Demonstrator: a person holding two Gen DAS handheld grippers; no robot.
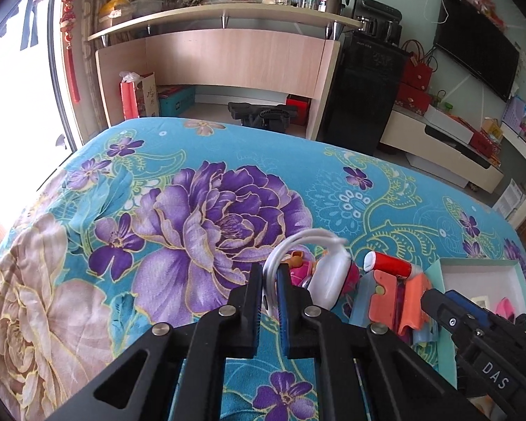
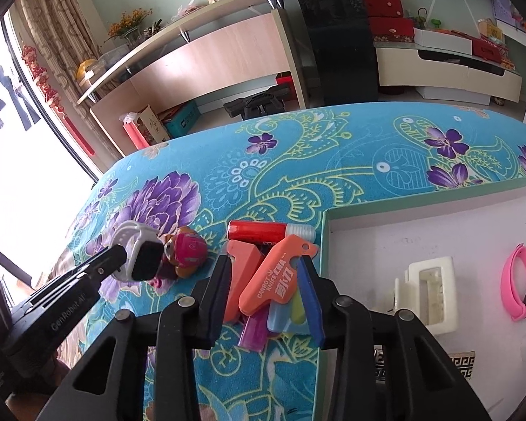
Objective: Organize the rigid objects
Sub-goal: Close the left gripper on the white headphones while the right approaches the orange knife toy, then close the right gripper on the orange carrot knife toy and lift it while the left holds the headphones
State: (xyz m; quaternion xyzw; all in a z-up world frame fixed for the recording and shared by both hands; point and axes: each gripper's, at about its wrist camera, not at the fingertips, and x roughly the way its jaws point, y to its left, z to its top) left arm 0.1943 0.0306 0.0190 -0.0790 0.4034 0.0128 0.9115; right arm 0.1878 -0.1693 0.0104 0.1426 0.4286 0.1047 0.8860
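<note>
Toys lie in a small heap on the flowered bedspread (image 2: 298,147), just off the left wall of the shallow box (image 2: 324,245), which already holds a pink band (image 2: 520,280) and a cream frame (image 2: 427,291). Largest in the heap is the orange carrot knife (image 2: 280,280), its long axis running from near-left up toward the box's left edge; the right gripper (image 2: 268,291) straddles it, fingers on either side with small gaps visible, so whether the pads press I cannot tell. Behind it a red tube (image 2: 259,231) lies crosswise, parallel to the bed's far edge. Left of the heap sits a pink pup figure (image 2: 184,252), and touching it the white watch (image 2: 136,252). The left gripper (image 1: 270,280) is pressed together on the watch's strap, with the face hanging to its right. Judging by this, the box lies to the right of both hands, and the right one is far nearer; the watch must cross over the heap to reach it.
</note>
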